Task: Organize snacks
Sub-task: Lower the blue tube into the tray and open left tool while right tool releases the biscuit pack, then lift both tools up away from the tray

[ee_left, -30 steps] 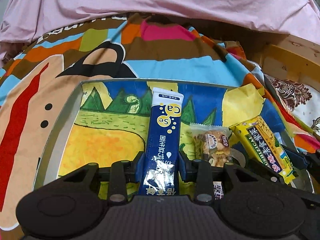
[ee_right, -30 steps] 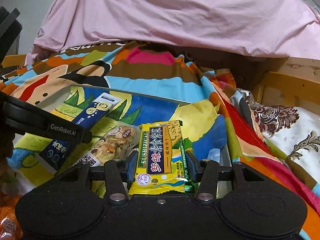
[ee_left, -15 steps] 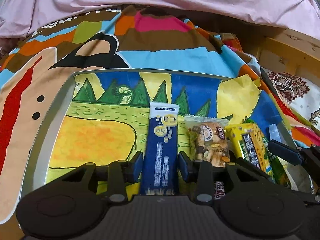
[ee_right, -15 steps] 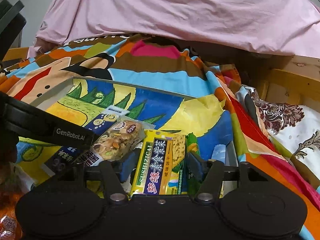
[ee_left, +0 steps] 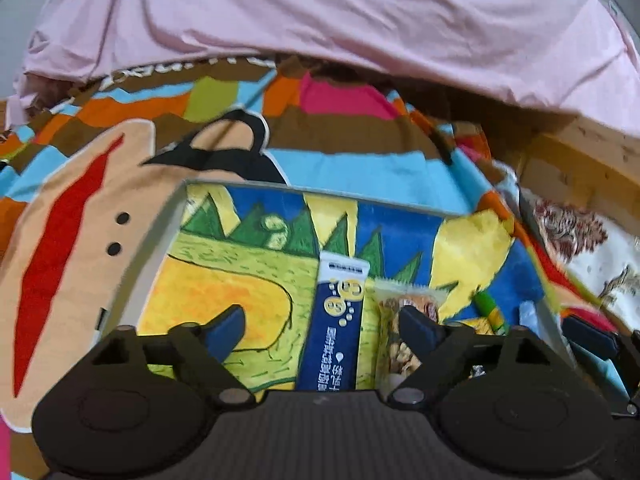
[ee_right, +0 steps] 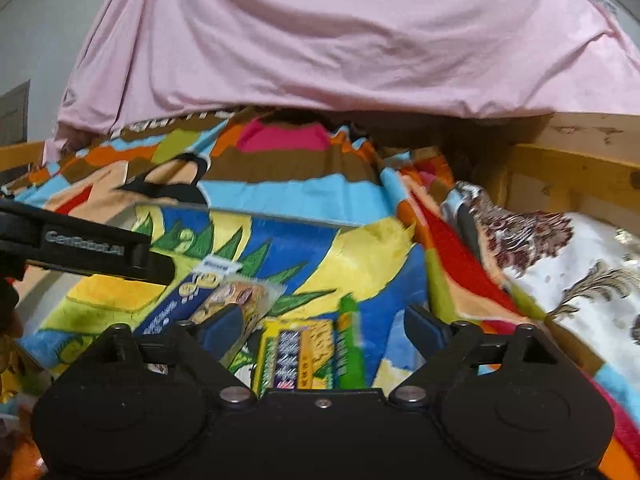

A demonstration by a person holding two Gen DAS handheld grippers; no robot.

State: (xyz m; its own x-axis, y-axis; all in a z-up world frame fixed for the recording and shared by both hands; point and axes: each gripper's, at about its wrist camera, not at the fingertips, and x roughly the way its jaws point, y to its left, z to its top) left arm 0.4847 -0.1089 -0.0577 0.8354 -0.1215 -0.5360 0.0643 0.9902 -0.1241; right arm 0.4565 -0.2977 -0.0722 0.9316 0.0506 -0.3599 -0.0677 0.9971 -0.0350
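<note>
A painted tray [ee_left: 160,248] lies on a colourful blanket. On it a blue stick packet [ee_left: 338,320] lies lengthwise, with a clear nut snack bag [ee_left: 404,308] to its right. My left gripper [ee_left: 322,320] hangs just above them, its jaws opening wide, pads clear of the blue packet between them. In the right wrist view a yellow cracker packet [ee_right: 296,348] lies flat on the tray [ee_right: 384,280] under my right gripper [ee_right: 324,320], whose jaws are opening too, touching nothing. The nut bag [ee_right: 240,296] and blue packet [ee_right: 180,300] lie left of it.
A pink sheet [ee_left: 320,20] is heaped behind the blanket [ee_left: 80,200]. A wooden bed frame [ee_right: 580,176] and a floral cloth [ee_right: 580,272] lie to the right. The left gripper's arm [ee_right: 80,244] crosses the left of the right wrist view.
Both grippers have let go: the left released the blue packet, the right the yellow packet. Both packets now lie flat on the tray, and both grippers have lifted slightly with jaws spread wide.
</note>
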